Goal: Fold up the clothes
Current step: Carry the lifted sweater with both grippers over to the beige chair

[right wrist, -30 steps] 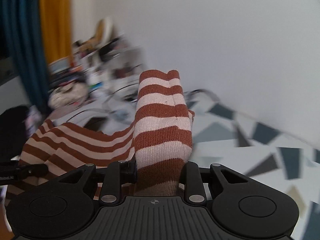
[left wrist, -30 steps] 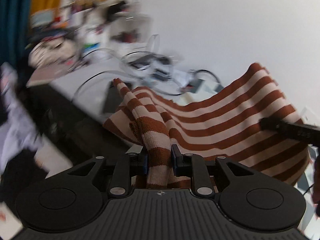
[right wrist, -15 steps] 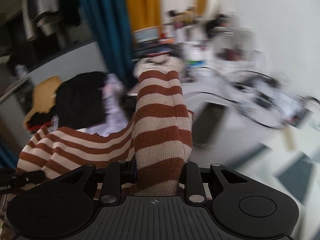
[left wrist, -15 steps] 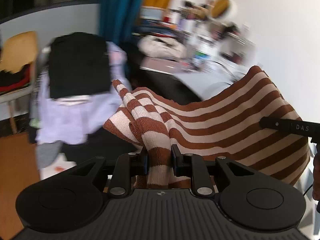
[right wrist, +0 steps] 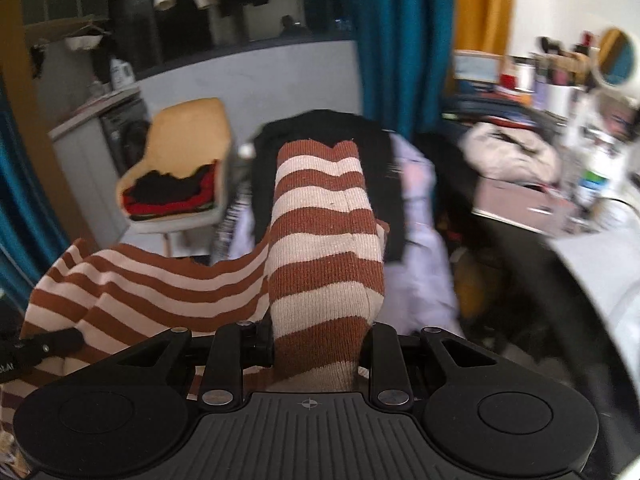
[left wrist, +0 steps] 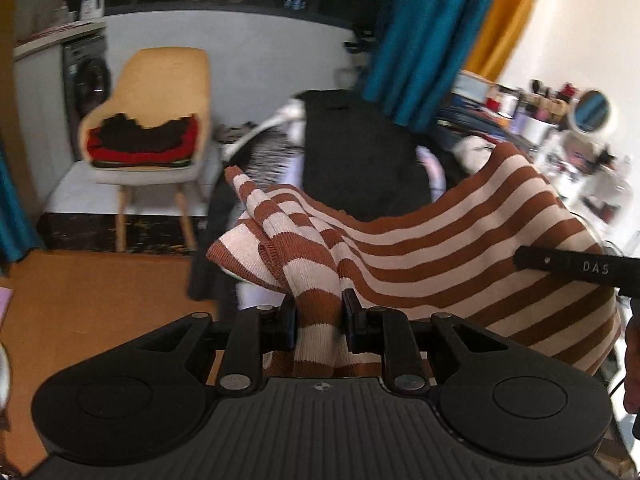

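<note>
A brown-and-cream striped sweater (left wrist: 460, 240) hangs in the air between my two grippers. My left gripper (left wrist: 319, 312) is shut on a bunched fold of it, and the cloth spreads away to the right. My right gripper (right wrist: 320, 332) is shut on another thick fold of the striped sweater (right wrist: 324, 240), which stands up in front of the camera and trails off to the left. The right gripper's black finger (left wrist: 576, 268) shows at the right edge of the left wrist view. The left gripper's finger (right wrist: 44, 346) shows at the lower left of the right wrist view.
A tan chair (left wrist: 156, 92) holds a stack of red and black clothes (left wrist: 148, 140). A black garment (left wrist: 360, 152) lies over pale cloth on a pile straight ahead. Blue curtain (left wrist: 420, 32) hangs behind. A cluttered desk (right wrist: 560, 184) stands at the right, wooden floor (left wrist: 100, 292) at the left.
Both grippers have swung sideways together with the sweater still held. The view has turned from the white wall and the patterned table to the chair, the clothes pile and the curtain.
</note>
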Motion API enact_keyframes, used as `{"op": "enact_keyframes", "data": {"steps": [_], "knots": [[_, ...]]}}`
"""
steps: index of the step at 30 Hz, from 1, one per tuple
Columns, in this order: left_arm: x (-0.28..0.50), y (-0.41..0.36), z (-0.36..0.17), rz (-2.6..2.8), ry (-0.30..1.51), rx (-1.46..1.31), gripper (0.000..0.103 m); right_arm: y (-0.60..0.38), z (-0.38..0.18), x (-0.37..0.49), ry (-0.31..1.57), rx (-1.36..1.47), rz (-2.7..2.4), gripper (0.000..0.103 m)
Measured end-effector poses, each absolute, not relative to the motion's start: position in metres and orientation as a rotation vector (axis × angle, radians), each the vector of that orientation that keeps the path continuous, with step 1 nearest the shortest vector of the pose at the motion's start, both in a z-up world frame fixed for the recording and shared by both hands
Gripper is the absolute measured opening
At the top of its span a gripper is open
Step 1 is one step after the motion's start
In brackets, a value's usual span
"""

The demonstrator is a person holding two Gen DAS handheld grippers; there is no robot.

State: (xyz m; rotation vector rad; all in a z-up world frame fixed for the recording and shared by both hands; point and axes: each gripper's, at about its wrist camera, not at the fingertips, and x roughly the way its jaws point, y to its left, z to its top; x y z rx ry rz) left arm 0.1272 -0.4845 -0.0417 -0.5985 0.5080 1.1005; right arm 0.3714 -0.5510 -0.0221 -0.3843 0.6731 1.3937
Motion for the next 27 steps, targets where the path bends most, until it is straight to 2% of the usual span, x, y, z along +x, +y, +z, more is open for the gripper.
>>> {"op": "enact_keyframes", "data": {"steps": [16, 27], "knots": [[-0.013, -0.339, -0.039, 1.322, 0.602, -0.662, 0.022, -0.344, -0.048, 0.230, 0.746, -0.378, 1.612, 0.023], [-0.083, -0.135, -0.061, 1.315, 0.658, -0.727, 0.022, -0.146, -0.080, 0.178, 0.843, -0.366, 1.618, 0.023]]}}
